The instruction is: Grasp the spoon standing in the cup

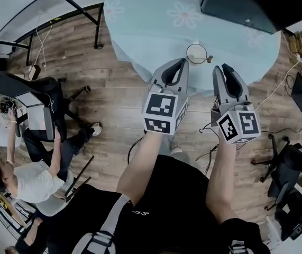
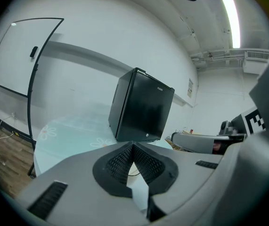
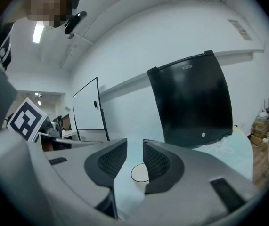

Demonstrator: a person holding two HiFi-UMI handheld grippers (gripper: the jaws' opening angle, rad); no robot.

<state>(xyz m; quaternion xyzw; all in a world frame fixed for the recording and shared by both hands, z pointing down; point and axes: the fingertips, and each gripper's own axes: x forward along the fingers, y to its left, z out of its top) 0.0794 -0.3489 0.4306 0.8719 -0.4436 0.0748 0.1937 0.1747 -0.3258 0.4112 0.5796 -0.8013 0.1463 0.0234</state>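
Head view: pointed steeply down from above, table (image 1: pixel 140 30) seen from well off.
Gripper views: aimed low across the table, close in.
Shared: black cabinet (image 1: pixel 246 4) caught by all three; cup (image 1: pixel 197 53) by head and right.

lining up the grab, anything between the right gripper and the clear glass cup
Nothing visible does. The right gripper hangs near the edge of the pale floral tablecloth, jaws apart, and only bare cloth lies between it and the clear glass cup. The black box stands beyond the cup. The spoon is too small to make out.
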